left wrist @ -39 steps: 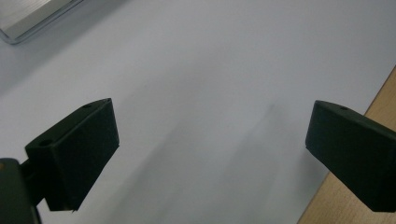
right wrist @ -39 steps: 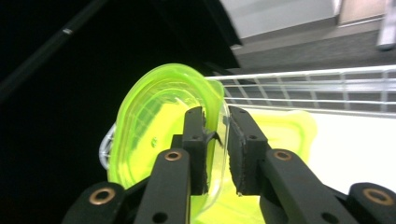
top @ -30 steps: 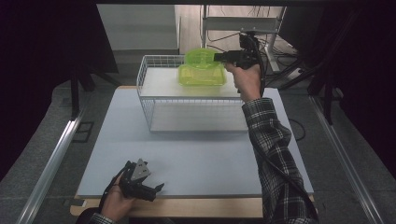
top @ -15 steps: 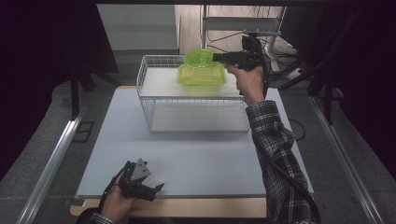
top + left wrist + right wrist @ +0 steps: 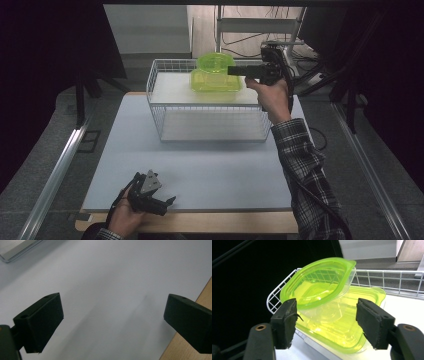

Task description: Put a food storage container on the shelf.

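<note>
— Where are the green tubs?
— Tub sits tilted on tub, far end of the basket.
— The grippers?
— Right gripper hovers beside them, jaws apart, empty. Left gripper rests near, wide open, over the mat.

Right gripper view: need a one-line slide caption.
Open right tool facing two stacked translucent green containers at the corner of a white wire basket.
</note>
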Action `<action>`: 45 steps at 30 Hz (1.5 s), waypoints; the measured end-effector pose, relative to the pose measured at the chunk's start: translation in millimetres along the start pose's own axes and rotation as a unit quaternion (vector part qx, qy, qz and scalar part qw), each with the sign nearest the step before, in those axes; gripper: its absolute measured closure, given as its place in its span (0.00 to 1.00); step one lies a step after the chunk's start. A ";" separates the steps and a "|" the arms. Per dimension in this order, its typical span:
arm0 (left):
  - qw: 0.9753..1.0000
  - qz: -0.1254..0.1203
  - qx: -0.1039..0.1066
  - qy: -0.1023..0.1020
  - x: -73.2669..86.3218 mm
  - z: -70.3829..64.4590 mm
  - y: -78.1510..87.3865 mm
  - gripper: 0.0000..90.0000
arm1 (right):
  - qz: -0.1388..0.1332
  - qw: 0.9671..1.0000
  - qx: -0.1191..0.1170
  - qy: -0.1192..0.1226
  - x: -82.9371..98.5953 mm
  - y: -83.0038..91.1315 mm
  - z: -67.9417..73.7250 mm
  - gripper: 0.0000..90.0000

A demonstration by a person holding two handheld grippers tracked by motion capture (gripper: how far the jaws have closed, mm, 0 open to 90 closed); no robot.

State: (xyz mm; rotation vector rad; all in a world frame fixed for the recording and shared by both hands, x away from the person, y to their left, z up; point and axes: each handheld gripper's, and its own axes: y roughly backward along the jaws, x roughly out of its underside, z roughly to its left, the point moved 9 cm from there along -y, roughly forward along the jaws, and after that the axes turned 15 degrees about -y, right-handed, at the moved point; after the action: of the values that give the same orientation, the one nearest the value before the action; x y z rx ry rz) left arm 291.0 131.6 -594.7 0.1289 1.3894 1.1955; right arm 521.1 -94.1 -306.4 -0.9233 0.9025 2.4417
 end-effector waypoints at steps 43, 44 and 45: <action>0.999 -0.004 0.029 0.032 -2.7 -2.6 3.0 0.03 | 0.033 0.996 -0.017 0.081 80.0 18.3 -7.7 0.10; 0.999 -0.004 0.029 0.032 -2.9 -2.8 3.0 0.03 | 0.035 0.996 -0.017 0.083 82.6 18.3 -8.4 0.10; 0.999 -0.005 0.029 0.032 -3.1 -2.9 3.0 0.03 | 0.037 0.996 -0.017 0.083 85.1 18.5 -9.2 0.09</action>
State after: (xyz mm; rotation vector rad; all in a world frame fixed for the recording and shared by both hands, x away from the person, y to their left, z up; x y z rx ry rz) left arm 287.8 129.2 -591.3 0.1254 1.4804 1.1591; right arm 454.5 -103.8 -362.6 -1.1394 0.9695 2.4774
